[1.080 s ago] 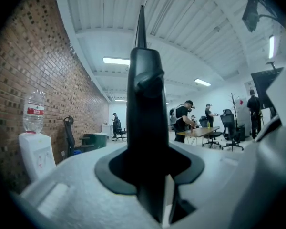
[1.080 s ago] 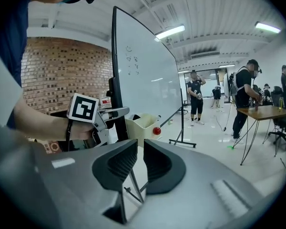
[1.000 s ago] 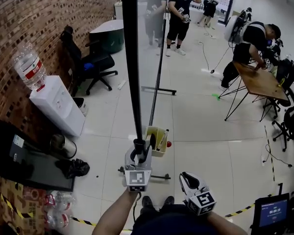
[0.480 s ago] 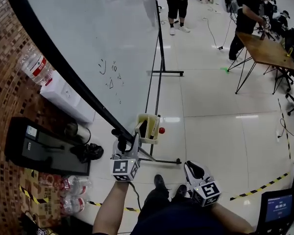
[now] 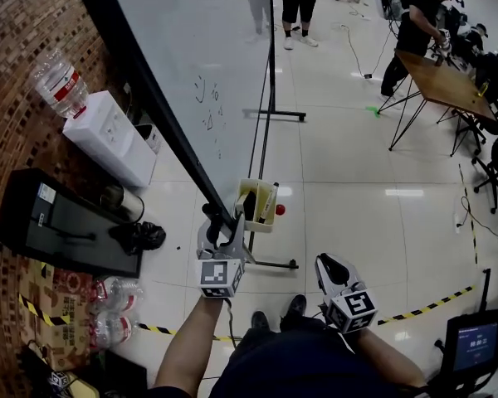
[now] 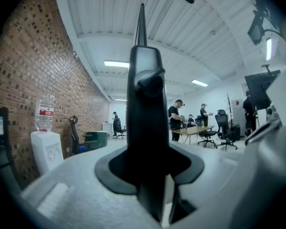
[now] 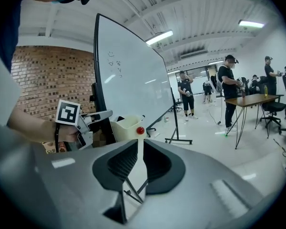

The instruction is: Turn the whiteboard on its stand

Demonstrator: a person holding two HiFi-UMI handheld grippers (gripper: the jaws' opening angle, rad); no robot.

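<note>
Left gripper (image 5: 213, 222): fingers pinching the whiteboard (image 5: 201, 48) frame's black edge. Right gripper (image 5: 329, 266): fingers nearly together, empty. Cream bin (image 5: 262, 208) just beside the grip; water dispenser (image 5: 109, 143) near the brick wall (image 5: 25, 23).

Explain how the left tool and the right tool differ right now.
The left tool is clamped on the whiteboard by its black edge; the right tool is shut on nothing. The left tool reaches out to the board; the right tool sits close to the person's body. Both carry a marker cube.
</note>
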